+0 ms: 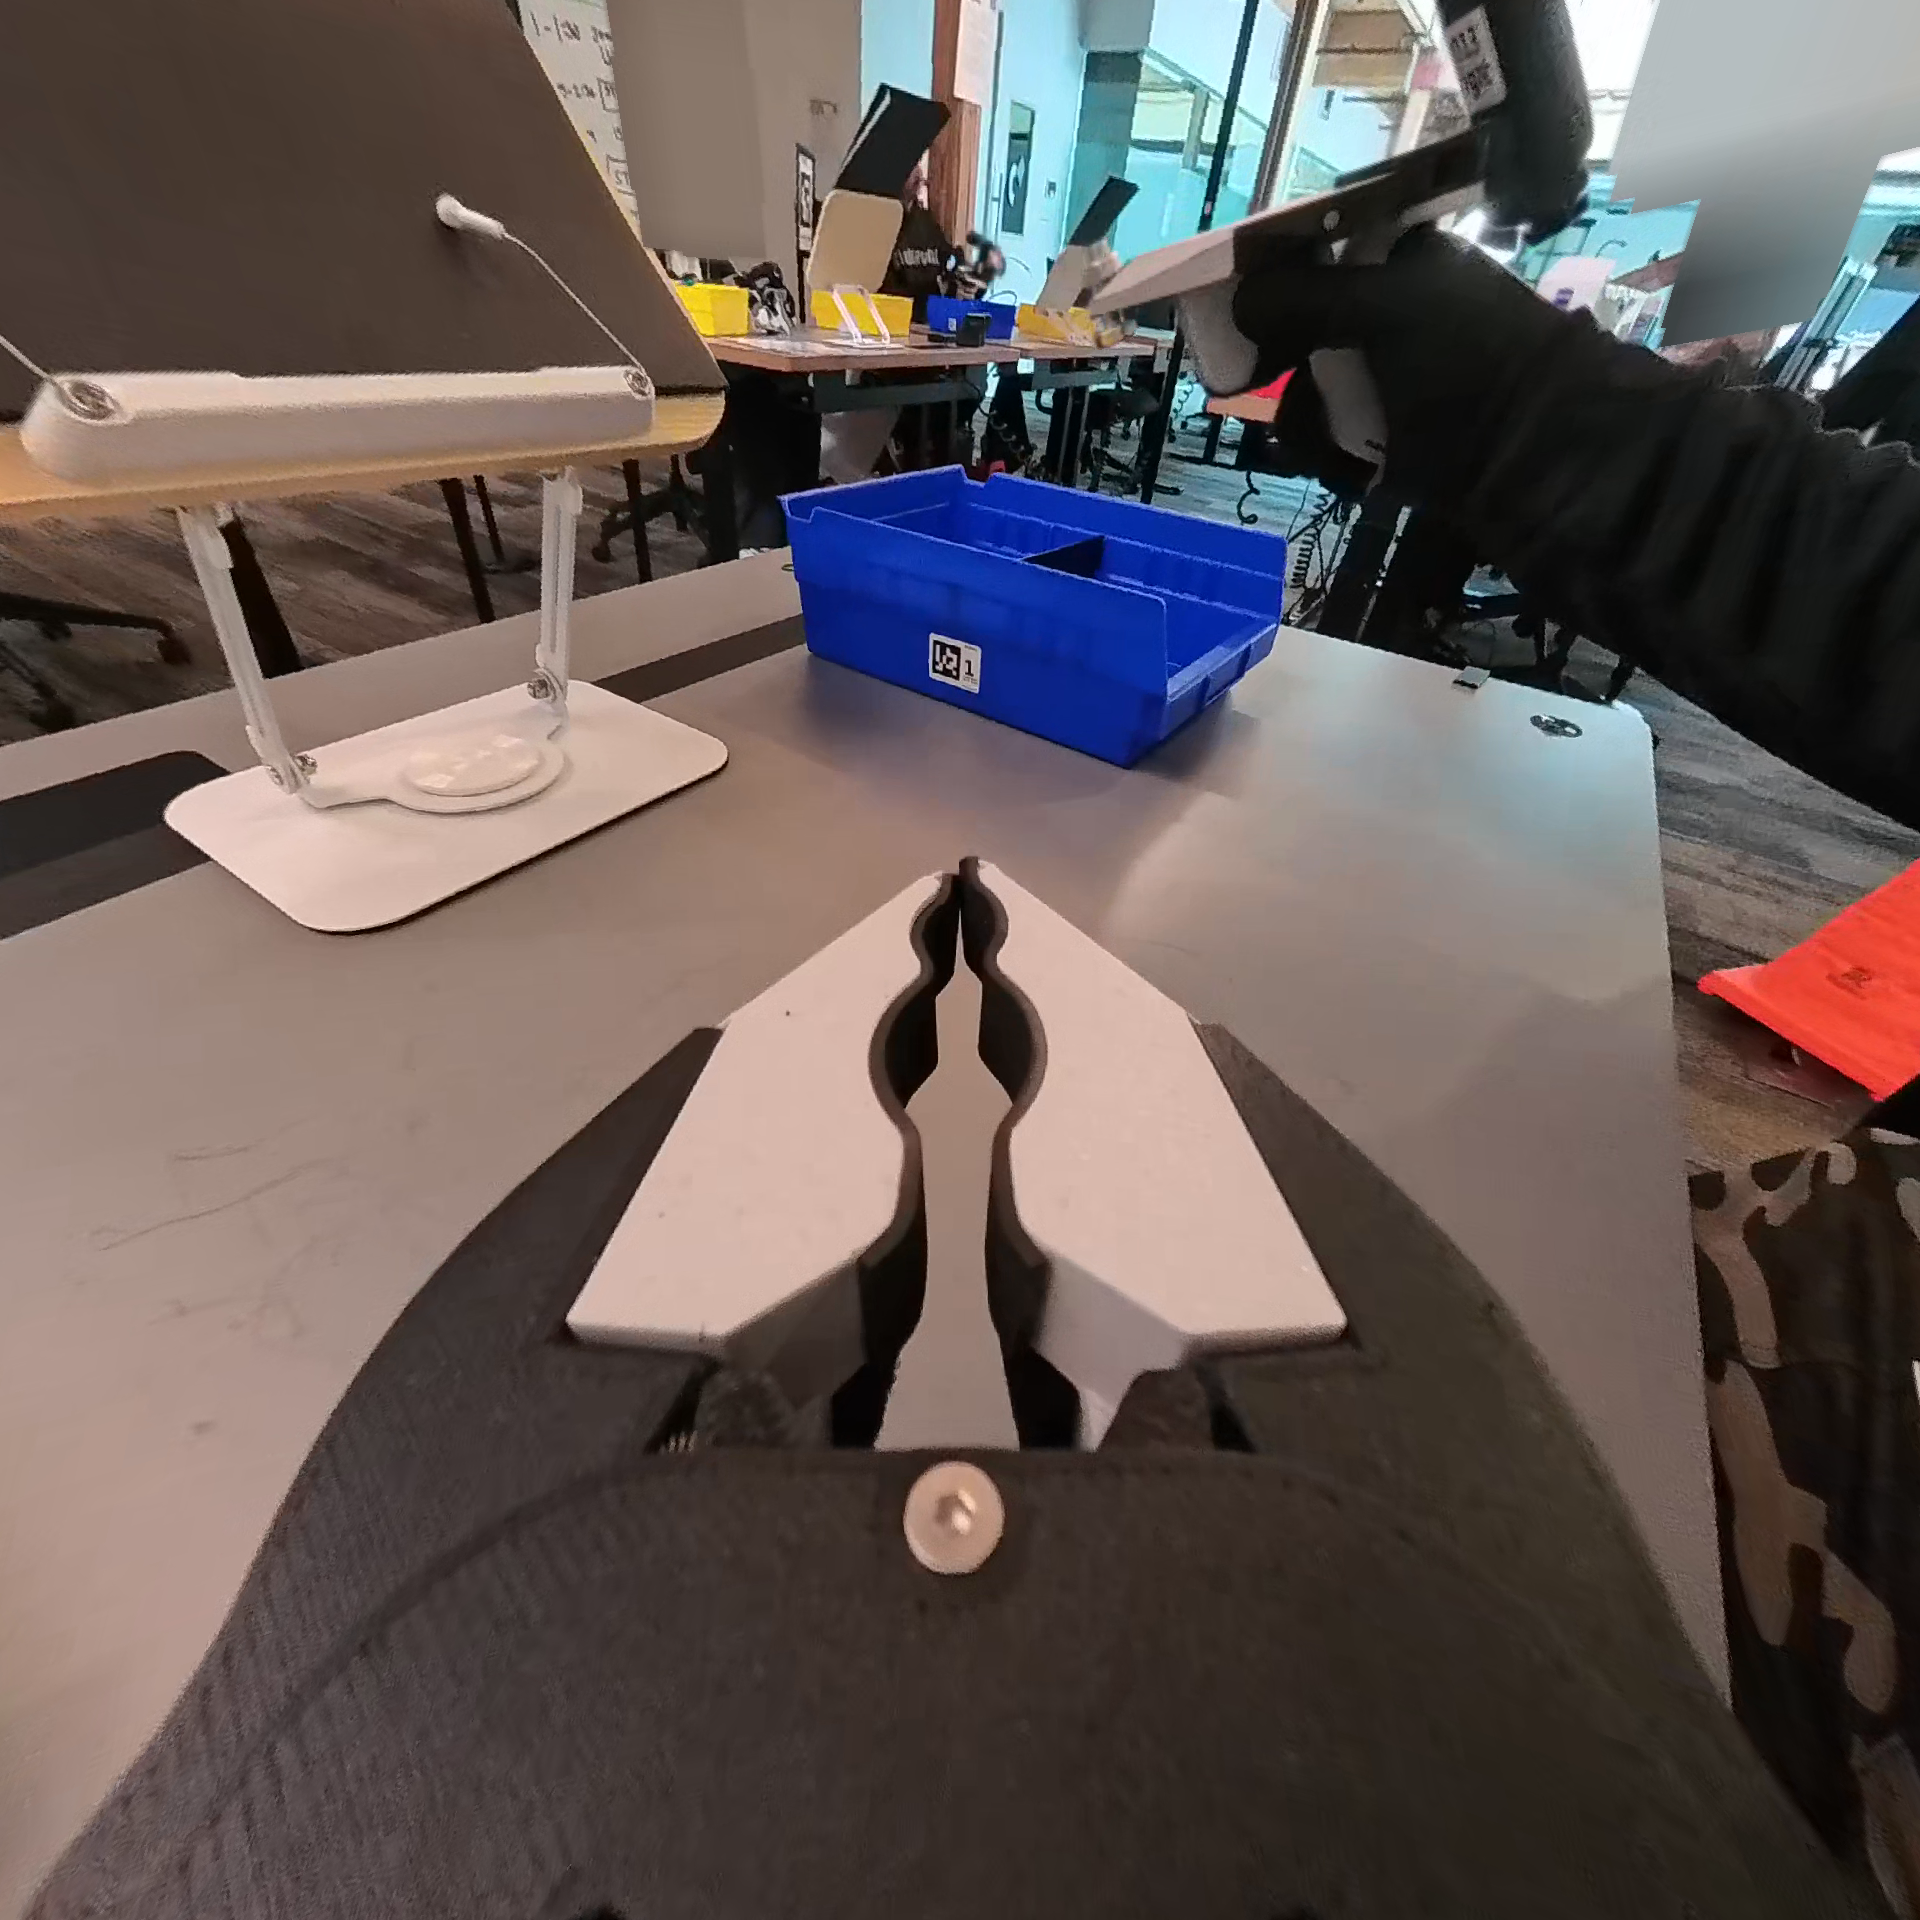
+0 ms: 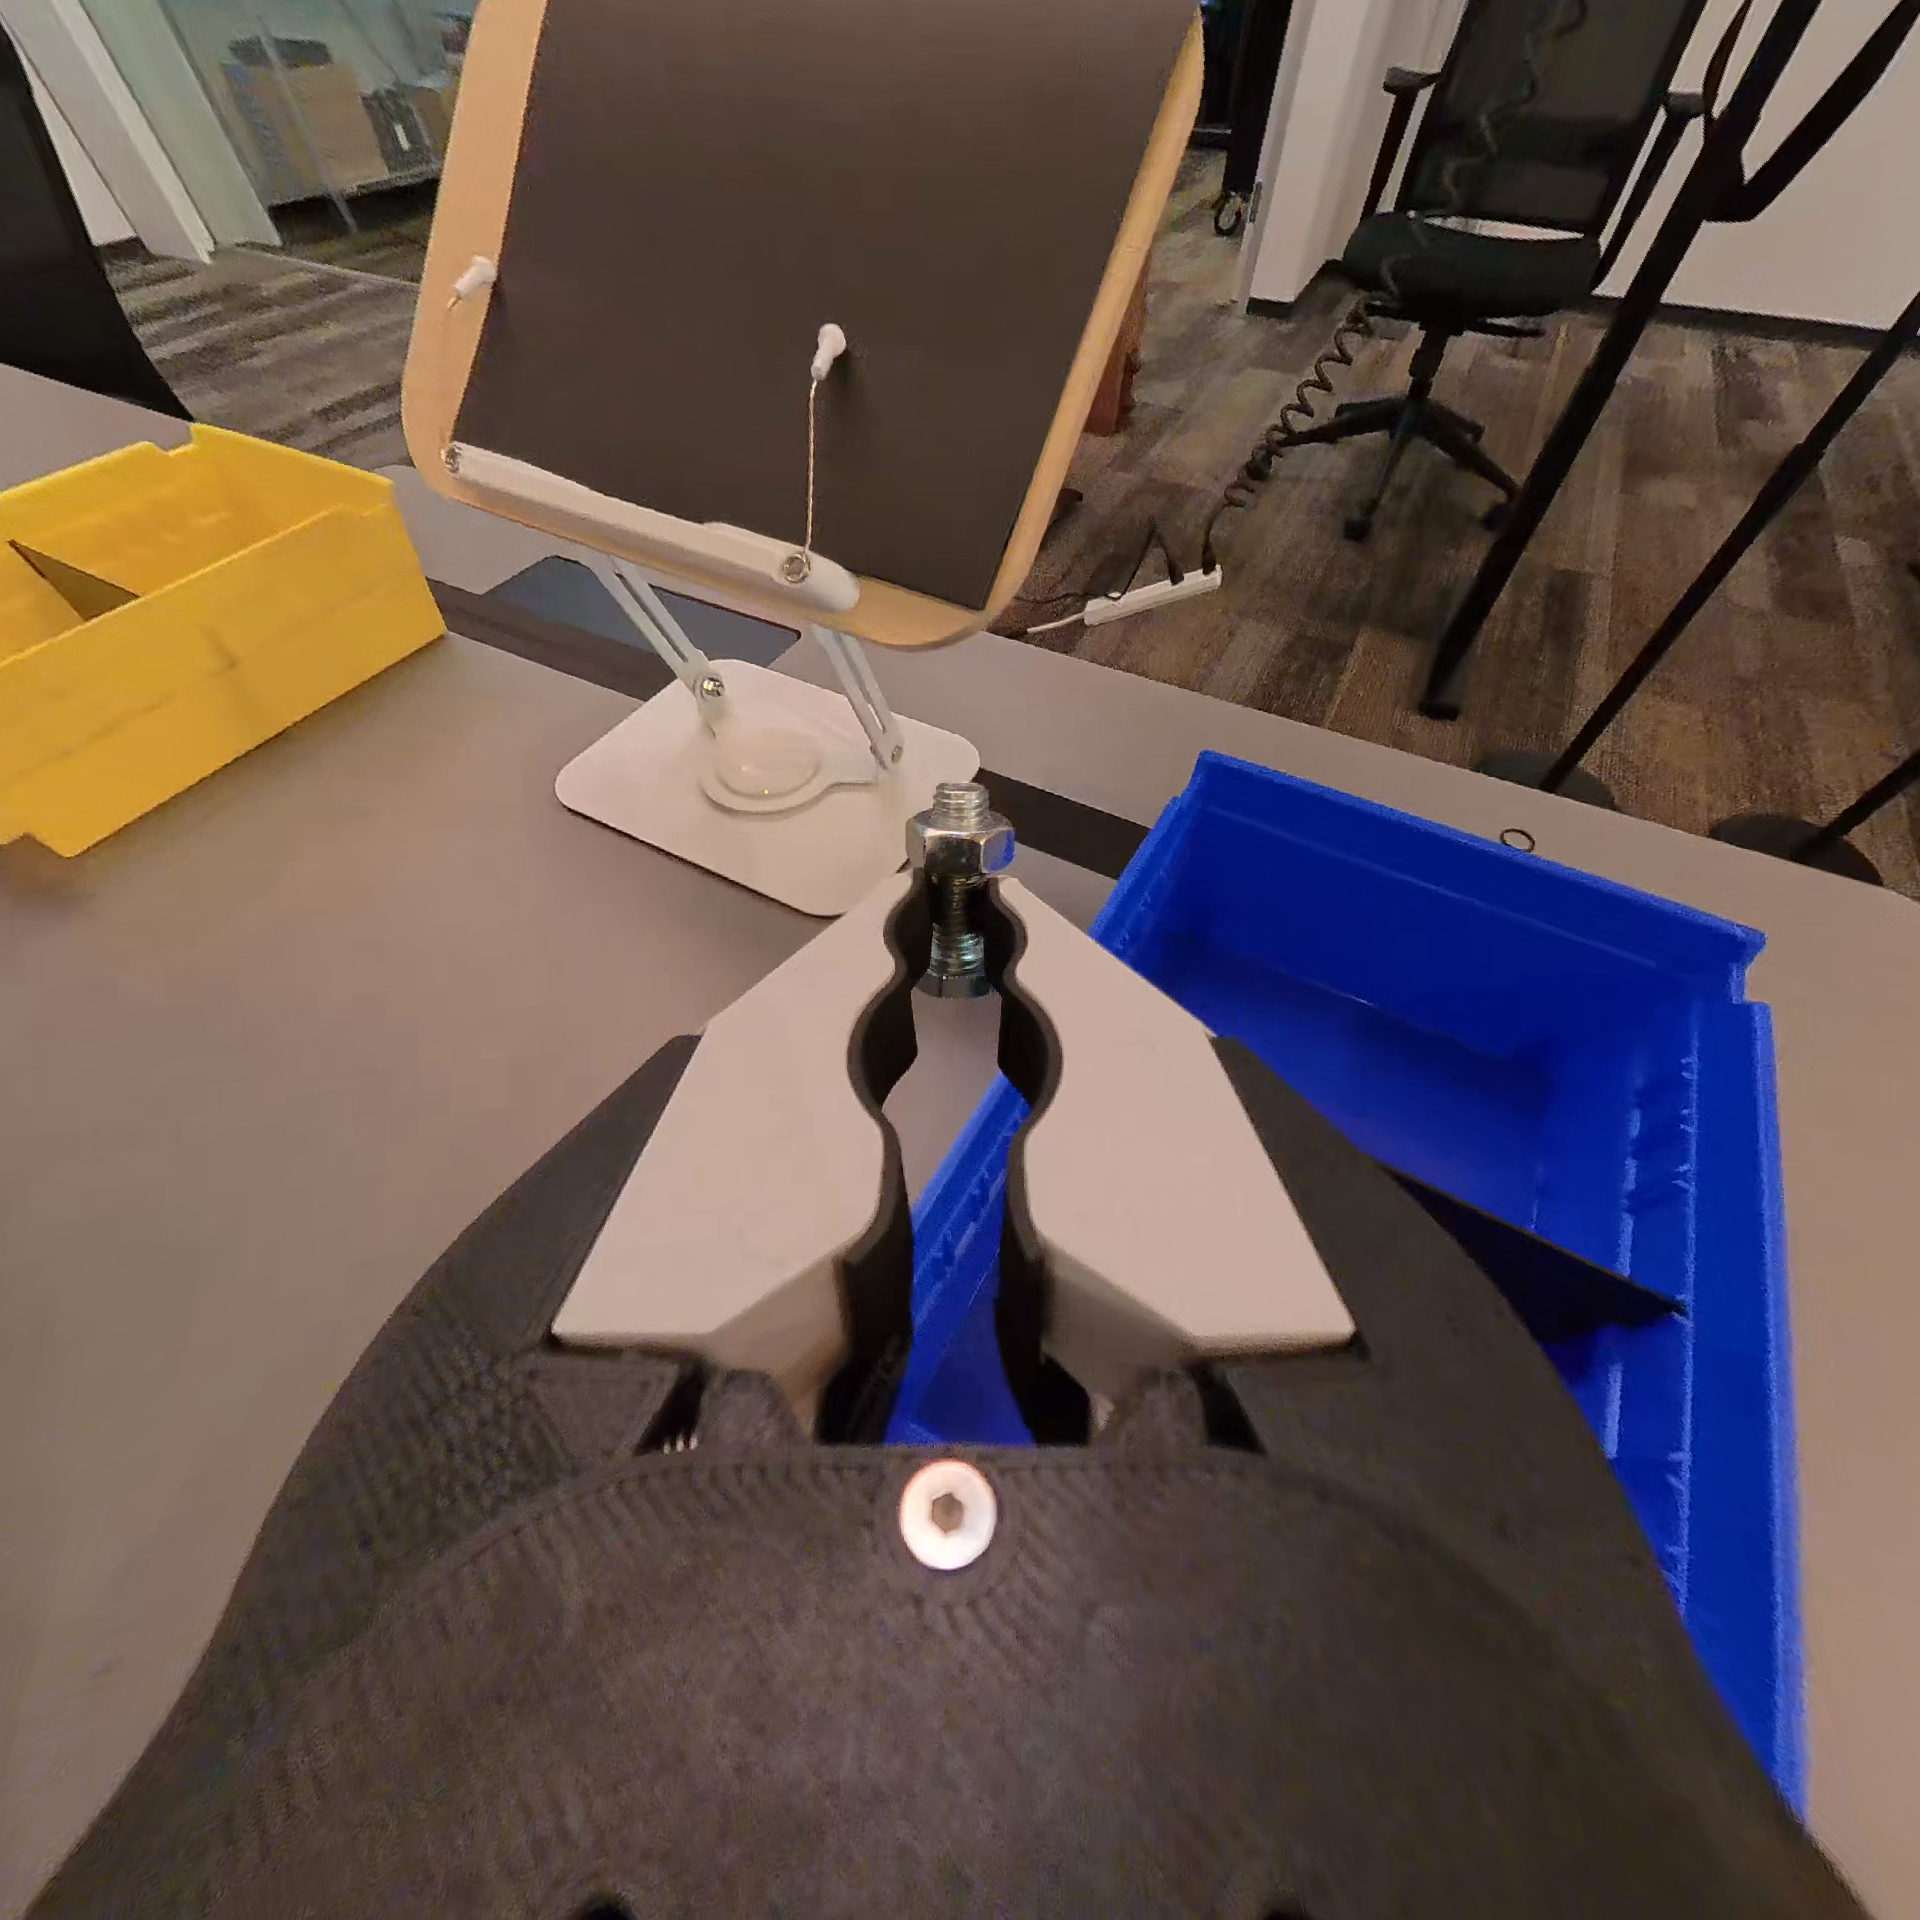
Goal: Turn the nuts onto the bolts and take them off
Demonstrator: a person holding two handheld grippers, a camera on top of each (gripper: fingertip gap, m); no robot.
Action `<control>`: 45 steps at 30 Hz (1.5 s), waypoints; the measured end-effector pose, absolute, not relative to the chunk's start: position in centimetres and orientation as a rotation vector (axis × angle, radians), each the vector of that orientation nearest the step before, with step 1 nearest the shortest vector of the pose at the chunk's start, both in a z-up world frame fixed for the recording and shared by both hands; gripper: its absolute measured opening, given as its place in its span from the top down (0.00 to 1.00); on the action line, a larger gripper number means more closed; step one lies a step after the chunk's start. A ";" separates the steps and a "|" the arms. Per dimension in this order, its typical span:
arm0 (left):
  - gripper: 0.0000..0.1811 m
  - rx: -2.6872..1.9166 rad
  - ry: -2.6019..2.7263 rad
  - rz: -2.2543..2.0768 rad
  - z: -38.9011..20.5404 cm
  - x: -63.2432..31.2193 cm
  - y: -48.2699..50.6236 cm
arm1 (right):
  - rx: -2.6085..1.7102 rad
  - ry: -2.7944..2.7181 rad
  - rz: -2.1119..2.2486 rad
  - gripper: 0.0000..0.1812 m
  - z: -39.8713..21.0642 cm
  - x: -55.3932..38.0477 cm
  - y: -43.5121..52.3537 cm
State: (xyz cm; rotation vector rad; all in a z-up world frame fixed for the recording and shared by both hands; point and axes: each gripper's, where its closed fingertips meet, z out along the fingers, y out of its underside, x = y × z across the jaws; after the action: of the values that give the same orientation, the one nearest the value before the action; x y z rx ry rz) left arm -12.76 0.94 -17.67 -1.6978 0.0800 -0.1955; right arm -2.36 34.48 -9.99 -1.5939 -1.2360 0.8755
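**Bolt and nut held in your right gripper**

Your right gripper (image 2: 958, 914) has its fingers clamped on a bolt (image 2: 958, 940), held upright with a nut (image 2: 960, 840) threaded near its top, above the near edge of the blue bin (image 2: 1455, 935). Your left gripper (image 1: 964, 883) hovers over the grey tabletop (image 1: 1351, 935), fingers together and holding nothing. A white stand (image 2: 769, 790) sits beyond the bolt.

One bolt (image 2: 958, 914) with one nut (image 2: 959, 837) is seen between the fingertips of the right claw (image 2: 958, 883); one blue bin (image 2: 1455, 1039), one yellow bin (image 2: 208, 623) and one stand (image 2: 769, 769) are counted beyond it.
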 end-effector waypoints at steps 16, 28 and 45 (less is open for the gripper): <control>1.00 -1.755 0.056 -0.174 -19.0 -13.9 0.9 | -1.519 -1.309 0.924 0.96 -8.6 -2.2 28.9; 1.00 -1.852 0.022 -0.093 -21.2 -16.3 0.3 | -1.593 -1.367 0.827 0.95 -11.0 0.5 28.8; 0.96 -2.023 0.070 -0.031 -24.1 -15.6 1.4 | -1.766 -1.376 0.774 0.96 -16.9 4.7 32.5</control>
State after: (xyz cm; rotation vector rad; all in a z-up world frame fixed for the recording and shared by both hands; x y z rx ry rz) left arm -15.55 1.42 -24.13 -2.0232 0.0697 -0.0307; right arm 4.73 32.48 -16.85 -1.7659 -1.3764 0.7735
